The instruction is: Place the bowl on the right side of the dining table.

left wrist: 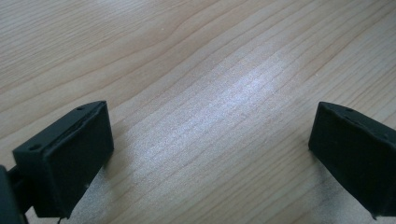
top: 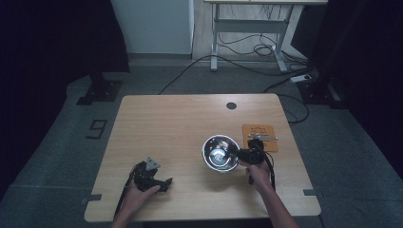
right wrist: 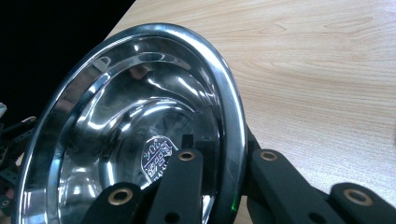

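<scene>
Two grippers — the right gripper [right wrist: 219, 186] pinches the steel bowl's [right wrist: 140, 116] rim. Well left of the bowl, the left gripper [left wrist: 210, 154] rests wide on the counter [top: 166, 123].

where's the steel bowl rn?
High view: the bowl is right of table centre, just left of the orange card, with the right gripper clamped on its right rim.
</scene>
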